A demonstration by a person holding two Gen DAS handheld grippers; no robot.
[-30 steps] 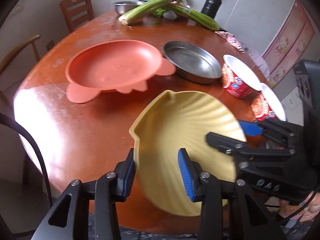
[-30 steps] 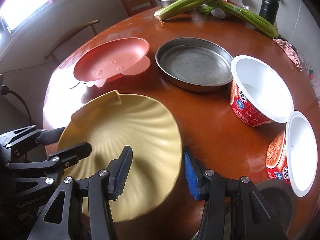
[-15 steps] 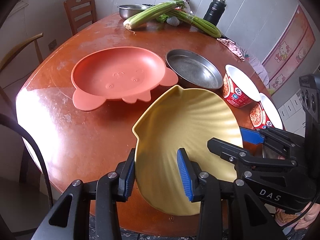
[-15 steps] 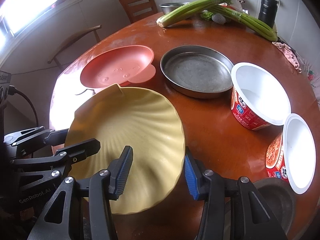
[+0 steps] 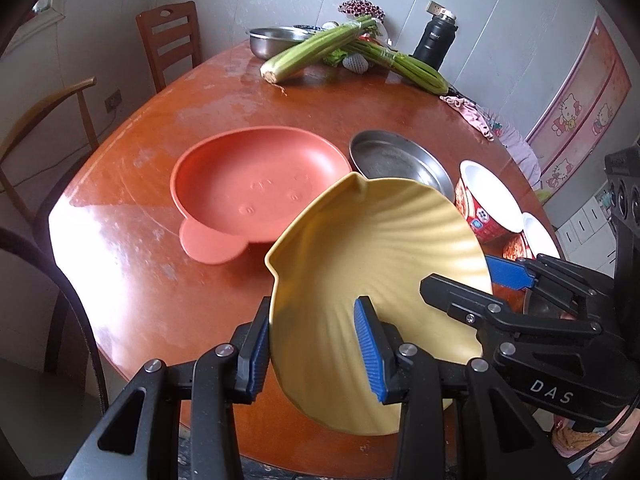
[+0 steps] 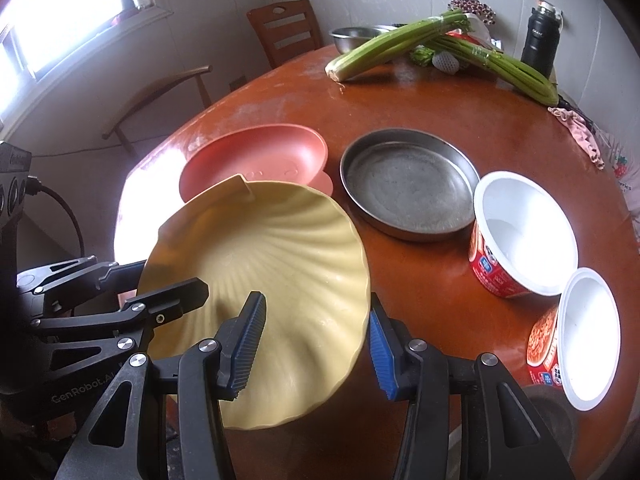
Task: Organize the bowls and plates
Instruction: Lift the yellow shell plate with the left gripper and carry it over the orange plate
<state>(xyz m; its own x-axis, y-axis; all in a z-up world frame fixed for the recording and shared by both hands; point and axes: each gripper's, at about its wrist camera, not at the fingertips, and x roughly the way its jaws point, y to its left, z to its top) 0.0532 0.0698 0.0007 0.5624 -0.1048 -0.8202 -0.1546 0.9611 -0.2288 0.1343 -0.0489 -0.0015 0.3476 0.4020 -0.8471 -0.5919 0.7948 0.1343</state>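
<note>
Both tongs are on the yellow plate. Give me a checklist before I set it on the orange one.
1. Left tongs gripping yellow plate rim: ok.
2. Right tongs gripping the opposite rim: ok.
3. Yellow plate level: not ok, tilted.
4. Orange plate empty for stacking: ok.
5. Steel pan apart from orange plate: cannot tell, very close.

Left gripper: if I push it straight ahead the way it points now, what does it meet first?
The left gripper straddles the rim of the yellow shell plate, so the plate goes with it. Beyond the plate's far edge, the orange bear-shaped plate looks first in line, though depth is unclear.
</note>
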